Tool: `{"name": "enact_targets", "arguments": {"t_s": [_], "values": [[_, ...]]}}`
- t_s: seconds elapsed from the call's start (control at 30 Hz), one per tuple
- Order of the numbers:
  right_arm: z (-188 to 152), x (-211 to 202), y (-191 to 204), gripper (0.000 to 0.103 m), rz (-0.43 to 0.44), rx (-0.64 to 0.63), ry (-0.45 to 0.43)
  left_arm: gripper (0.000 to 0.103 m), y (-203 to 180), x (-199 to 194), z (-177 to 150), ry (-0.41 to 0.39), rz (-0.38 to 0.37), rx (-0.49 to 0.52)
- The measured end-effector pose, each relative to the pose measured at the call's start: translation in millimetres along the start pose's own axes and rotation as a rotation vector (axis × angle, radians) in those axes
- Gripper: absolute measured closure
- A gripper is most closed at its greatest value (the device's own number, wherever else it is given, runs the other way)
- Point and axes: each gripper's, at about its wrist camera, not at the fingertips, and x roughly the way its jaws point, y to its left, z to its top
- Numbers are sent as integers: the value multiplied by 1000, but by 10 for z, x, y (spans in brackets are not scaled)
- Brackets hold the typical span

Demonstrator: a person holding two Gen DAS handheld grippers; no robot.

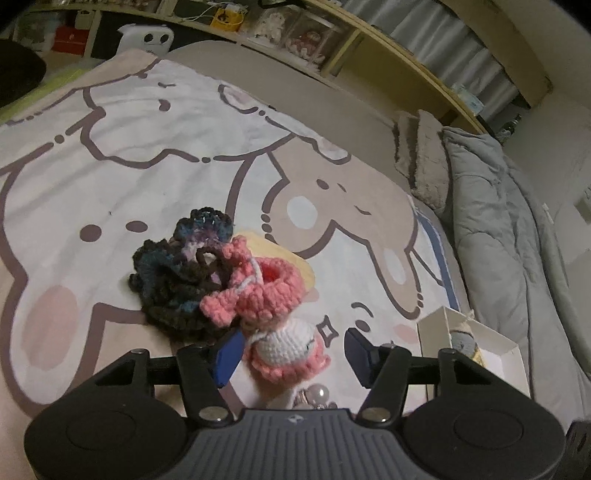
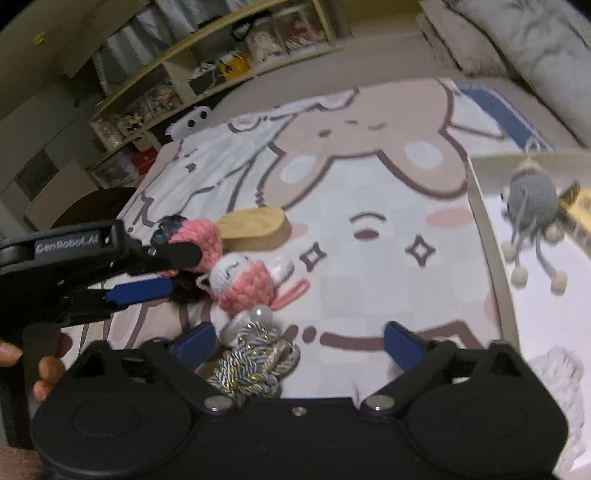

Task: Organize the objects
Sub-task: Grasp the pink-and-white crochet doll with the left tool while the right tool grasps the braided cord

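A pink and white crochet doll [image 1: 284, 343] lies on the cartoon blanket [image 1: 110, 147] between the fingers of my open left gripper [image 1: 291, 350]. A pink crochet scrunchie [image 1: 258, 288] and a dark blue-brown crochet scrunchie [image 1: 177, 266] lie just beyond it, over a wooden oval piece [image 1: 295, 266]. In the right wrist view the doll [image 2: 243, 284] lies ahead of my open right gripper [image 2: 299, 343], with a twisted cord tassel [image 2: 255, 365] between its fingers. The left gripper [image 2: 159, 273] reaches in from the left there. A white box [image 2: 546, 258] holds a grey crochet octopus [image 2: 532, 199].
The white box [image 1: 480, 343] stands at the blanket's right edge. A grey duvet [image 1: 498, 221] and a furry pillow [image 1: 421, 158] lie beyond it. Shelves with toys [image 1: 295, 33] run behind the bed. The wooden piece [image 2: 255, 229] lies behind the doll.
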Motion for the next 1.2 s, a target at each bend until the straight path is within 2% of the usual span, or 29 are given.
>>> {"name": "enact_targets", "arguments": {"t_s": [0.23,0.47,0.6,0.73,0.8,0.87,0.97,1.2], "values": [[-69,102,-20,23,80,87,55,43,51,256,4,38,22,-10],[-126,187,35,32,136,186,85,43,83,431,12,37,41,-25],[-151,275,70,33,175,228,115,47,113,465,19,19,35,-47],[-188,360,85,34,175,243,127,48,89,480,15,8,36,-26],[-222,412,69,46,166,245,151,50,78,468,14,6,37,-14],[-246,426,62,51,152,239,152,51,65,453,14,3,38,-7],[-227,378,63,55,151,222,146,55,28,412,16,-6,43,20],[-158,196,61,58,125,167,130,56,-25,245,34,-20,34,37]]}}
